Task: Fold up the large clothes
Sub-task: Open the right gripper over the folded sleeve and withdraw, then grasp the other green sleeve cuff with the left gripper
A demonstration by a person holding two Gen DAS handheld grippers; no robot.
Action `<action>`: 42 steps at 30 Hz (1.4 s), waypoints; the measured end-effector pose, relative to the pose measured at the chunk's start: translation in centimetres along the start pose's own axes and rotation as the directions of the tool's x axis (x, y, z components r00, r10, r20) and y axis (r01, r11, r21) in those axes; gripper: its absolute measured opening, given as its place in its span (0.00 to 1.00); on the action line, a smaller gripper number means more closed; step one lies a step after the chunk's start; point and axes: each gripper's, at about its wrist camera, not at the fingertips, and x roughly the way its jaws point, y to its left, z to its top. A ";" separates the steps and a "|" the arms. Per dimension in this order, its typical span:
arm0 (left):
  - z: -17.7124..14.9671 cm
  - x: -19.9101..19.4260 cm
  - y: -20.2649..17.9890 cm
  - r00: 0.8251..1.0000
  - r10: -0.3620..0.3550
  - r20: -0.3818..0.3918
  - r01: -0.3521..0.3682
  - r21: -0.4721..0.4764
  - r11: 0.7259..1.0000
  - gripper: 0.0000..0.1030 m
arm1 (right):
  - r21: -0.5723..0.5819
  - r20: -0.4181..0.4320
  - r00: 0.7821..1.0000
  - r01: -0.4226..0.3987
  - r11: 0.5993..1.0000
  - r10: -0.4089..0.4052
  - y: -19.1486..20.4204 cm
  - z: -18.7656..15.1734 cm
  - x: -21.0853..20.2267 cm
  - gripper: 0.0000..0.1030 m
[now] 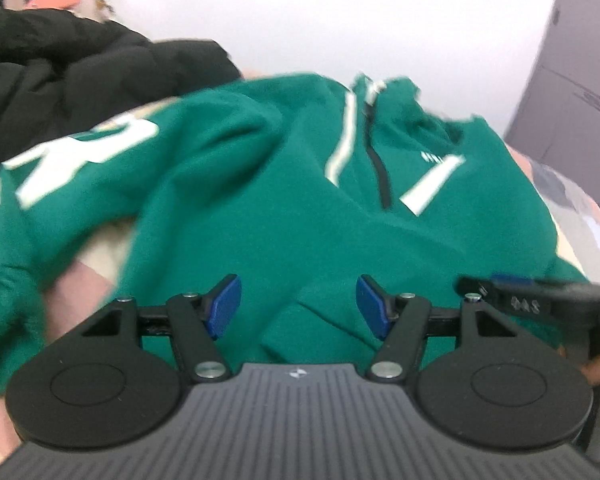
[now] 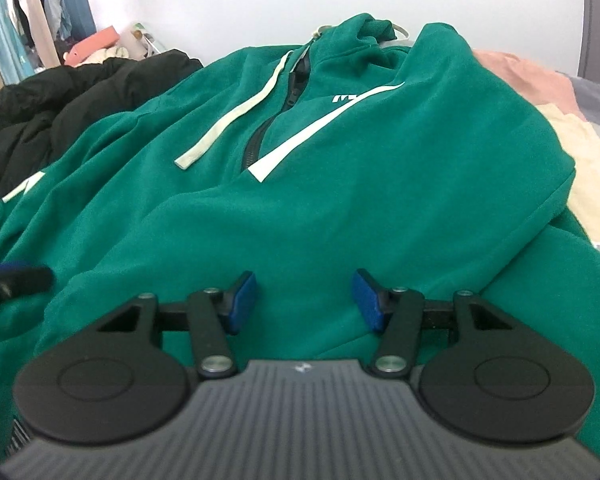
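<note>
The green hoodie (image 2: 340, 200) lies front-up across the bed, filling the middle of both views, black jacket (image 2: 60, 96) upper left. Left gripper (image 1: 299, 306) and right gripper (image 2: 304, 300) both hover at the hem, jaws released, nothing pinched. I'd grab both hem corners evenly before folding up.

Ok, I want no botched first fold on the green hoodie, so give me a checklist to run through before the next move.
1. Green hoodie lying front up, zip and drawstring visible: ok.
2. Left gripper jaws apart, no cloth between the pads: ok.
3. Right gripper jaws apart, nothing pinched: ok.
4. Hoodie's sleeve with the white lettering laid flat: not ok, it is bunched and hangs off to the left.
5. Black jacket clear of the hoodie: cannot tell, its edge meets the green cloth.
6. Hoodie's bottom hem within reach: cannot tell, both grippers' bodies hide it.
</note>
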 end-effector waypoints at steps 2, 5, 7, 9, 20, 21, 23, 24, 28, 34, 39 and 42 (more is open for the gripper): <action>0.4 -0.6 1.2 0.999 0.036 0.020 -0.035 -0.032 0.999 0.67 | 0.000 0.000 1.000 0.005 1.000 -0.005 -0.1 0.0 -0.1 0.54; 0.9 -1.2 3.6 0.992 0.121 0.031 -0.116 -0.135 0.984 0.71 | 0.000 -0.001 1.000 0.010 1.000 -0.010 -0.1 0.0 -0.3 0.54; 0.9 -1.4 5.3 0.978 0.206 0.029 -0.196 -0.207 0.958 0.72 | 0.001 0.000 1.000 0.019 1.000 -0.019 0.0 0.0 -0.4 0.54; 0.7 -1.6 6.5 0.955 0.296 0.034 -0.280 -0.237 0.930 0.72 | 0.003 0.000 1.000 0.028 1.000 -0.028 0.0 0.0 -0.4 0.54; 0.3 -2.8 7.4 0.783 0.602 0.157 -0.574 -0.192 0.796 0.73 | 0.006 -0.005 0.999 0.035 0.999 -0.035 0.1 0.0 -0.5 0.56; 0.3 -2.9 7.2 0.763 0.623 0.171 -0.598 -0.181 0.781 0.73 | 0.011 -0.006 0.999 0.034 0.999 -0.034 0.1 0.0 -0.5 0.56; 0.2 -3.4 6.8 0.725 0.660 0.194 -0.640 -0.163 0.751 0.74 | 0.024 -0.007 1.000 0.029 0.999 -0.029 -0.1 0.1 -0.5 0.56; 0.2 -3.5 6.8 0.712 0.673 0.200 -0.654 -0.157 0.740 0.74 | 0.033 -0.008 1.000 0.025 0.999 -0.024 -0.2 0.1 -0.4 0.56; -0.2 -3.4 6.4 0.633 0.743 0.217 -0.738 -0.120 0.664 0.75 | 0.070 -0.007 1.000 0.007 0.998 -0.007 -0.5 0.0 -0.5 0.58; -0.1 -2.6 7.1 0.625 0.761 0.177 -0.756 -0.108 0.646 0.77 | 0.100 -0.006 1.000 -0.012 0.995 0.012 -0.7 0.0 -0.5 0.61; -0.7 0.0 8.3 0.680 0.731 0.056 -0.726 -0.086 0.682 0.77 | 0.112 -0.009 1.000 -0.019 0.993 0.020 -0.8 0.1 -0.4 0.62; -0.8 0.9 9.2 0.648 0.761 0.031 -0.755 -0.111 0.647 0.77 | 0.119 -0.010 1.000 -0.027 0.993 0.029 -1.1 0.2 -0.3 0.62</action>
